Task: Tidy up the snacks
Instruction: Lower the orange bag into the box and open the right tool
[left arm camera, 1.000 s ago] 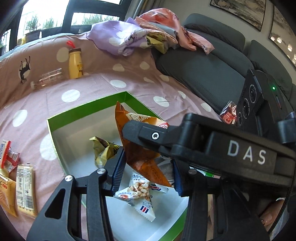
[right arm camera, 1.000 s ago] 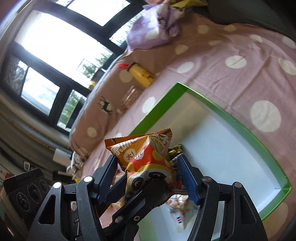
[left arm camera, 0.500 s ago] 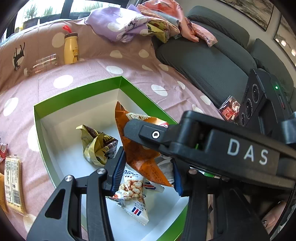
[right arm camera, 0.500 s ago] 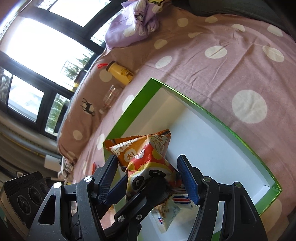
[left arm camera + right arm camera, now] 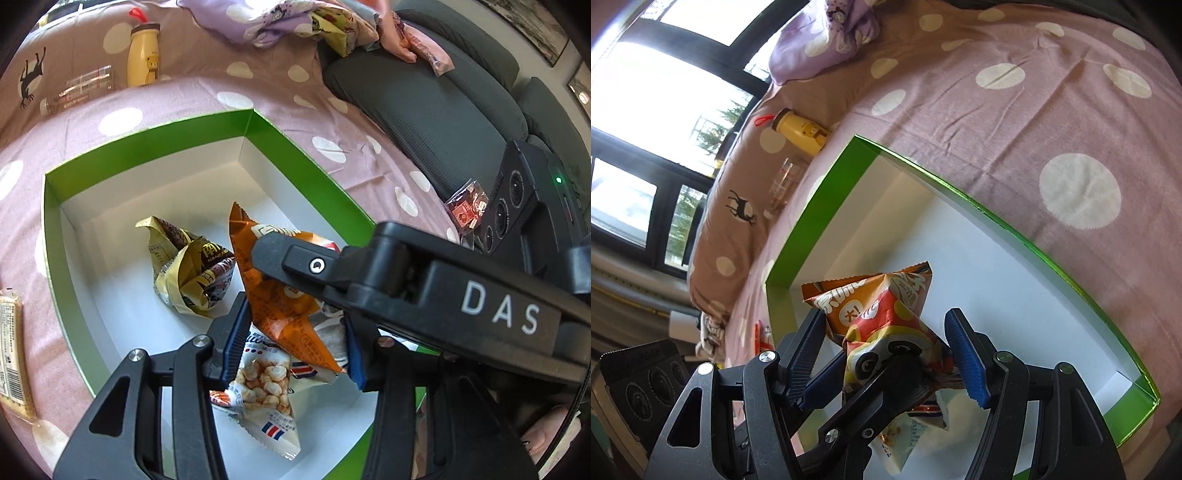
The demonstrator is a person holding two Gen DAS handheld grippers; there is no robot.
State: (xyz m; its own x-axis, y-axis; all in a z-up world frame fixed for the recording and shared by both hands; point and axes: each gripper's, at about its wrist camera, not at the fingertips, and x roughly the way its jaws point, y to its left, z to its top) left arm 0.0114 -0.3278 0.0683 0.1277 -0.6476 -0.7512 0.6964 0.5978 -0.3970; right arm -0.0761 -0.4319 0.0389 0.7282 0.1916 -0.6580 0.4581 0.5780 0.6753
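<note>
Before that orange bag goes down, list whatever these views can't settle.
Grip on orange bag: each view, the other gripper's arm covers the contact, left gripper and right gripper alike.
Peanut packet: left view, half under the bag.
Wrapped bar: left view, cut by frame edge.

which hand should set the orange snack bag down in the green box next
Left, probably: the left gripper pinches the orange panda-print foil snack bag above the green-rimmed white cardboard box; the right gripper only flanks it, contact unclear.
</note>
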